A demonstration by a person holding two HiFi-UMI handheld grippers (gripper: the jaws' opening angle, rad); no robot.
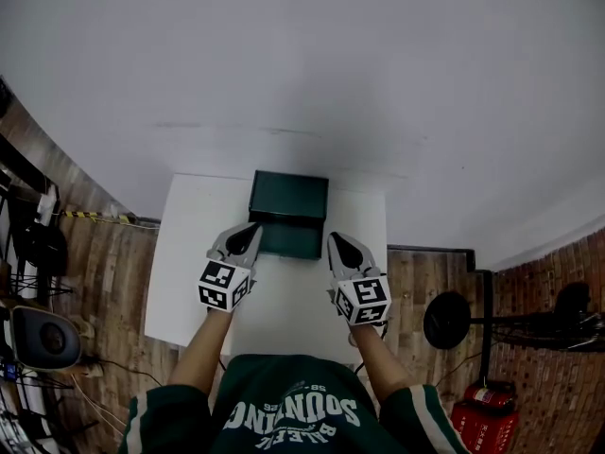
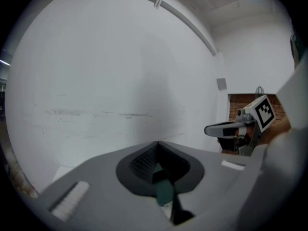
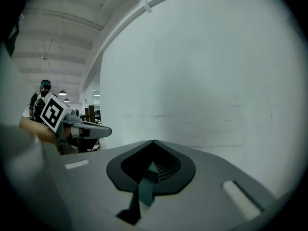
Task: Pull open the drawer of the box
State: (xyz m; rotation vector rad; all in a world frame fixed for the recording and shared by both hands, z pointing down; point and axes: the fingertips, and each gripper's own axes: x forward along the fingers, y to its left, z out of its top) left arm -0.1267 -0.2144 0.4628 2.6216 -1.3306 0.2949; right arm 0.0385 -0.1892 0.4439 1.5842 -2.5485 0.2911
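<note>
Wood floor [image 1: 109, 282] at left, white table [image 1: 184, 253] against a white wall [image 1: 312, 64]. Left gripper [image 1: 250, 231] is over the table with its tip at the near-left corner of the box. Its 2 jaws are pressed together with nothing between them; its own view looks at the wall. Dark green box [image 1: 288, 197] sits at the far middle of the table. Its drawer [image 1: 288, 239] front faces the person; can't tell how far out it is. Right gripper [image 1: 338, 244] is just beside the box's near-right corner, jaws also closed and empty. Each gripper view shows the other gripper off to the side. Black round stand [image 1: 446, 320] is on the floor at right.
</note>
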